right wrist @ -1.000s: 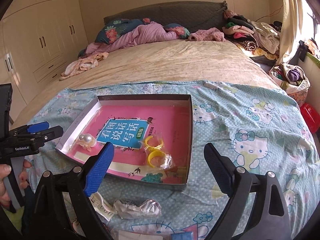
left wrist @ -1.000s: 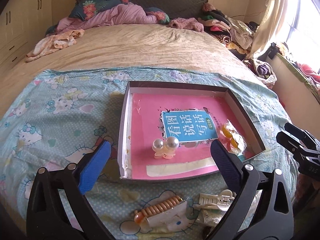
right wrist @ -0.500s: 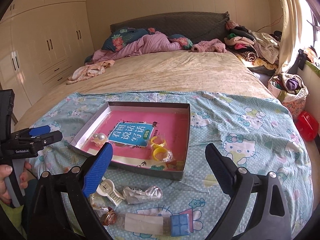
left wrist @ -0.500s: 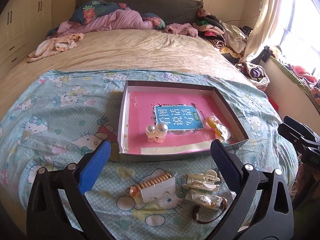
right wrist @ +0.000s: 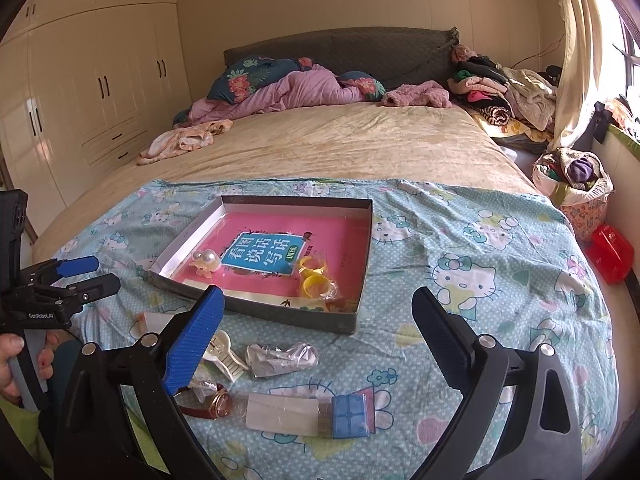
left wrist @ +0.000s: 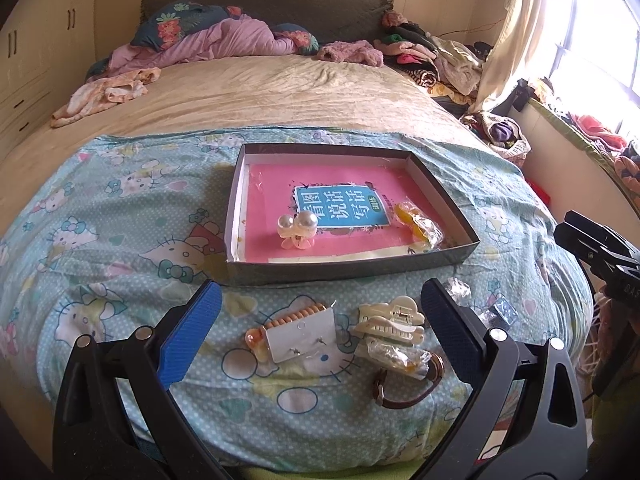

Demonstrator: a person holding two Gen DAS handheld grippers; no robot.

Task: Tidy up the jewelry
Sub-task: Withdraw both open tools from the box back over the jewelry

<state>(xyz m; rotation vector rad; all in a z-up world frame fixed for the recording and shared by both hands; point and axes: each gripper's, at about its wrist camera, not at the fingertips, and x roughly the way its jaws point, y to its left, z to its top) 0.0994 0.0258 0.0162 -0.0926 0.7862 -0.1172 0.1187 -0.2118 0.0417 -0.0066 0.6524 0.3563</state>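
A shallow grey box (left wrist: 352, 268) (right wrist: 288, 316) with a pink floor lies on the Hello Kitty sheet. In it are a pearl hair clip (left wrist: 298, 228) (right wrist: 206, 261) and bagged yellow rings (left wrist: 418, 224) (right wrist: 314, 282). In front of the box lie an earring card with an orange clip (left wrist: 296, 332), a cream claw clip (left wrist: 390, 320) (right wrist: 224, 354), a brown watch (left wrist: 404, 384) (right wrist: 212, 404), a crumpled clear bag (right wrist: 282, 358) and a blue box in plastic (right wrist: 348, 416). My left gripper (left wrist: 320, 336) is open and empty above these items. My right gripper (right wrist: 316, 340) is open and empty.
The sheet (right wrist: 480, 264) covers the near end of a bed with a beige cover (left wrist: 260, 96). Clothes pile up at the far right (right wrist: 512, 92). A wardrobe (right wrist: 80, 92) stands left. A red box (right wrist: 610, 254) and a fabric basket (right wrist: 576, 184) sit on the floor at right.
Both grippers have pulled back from the box and risen, so the loose items in front of it now show. Both stay open. Nothing was picked up.
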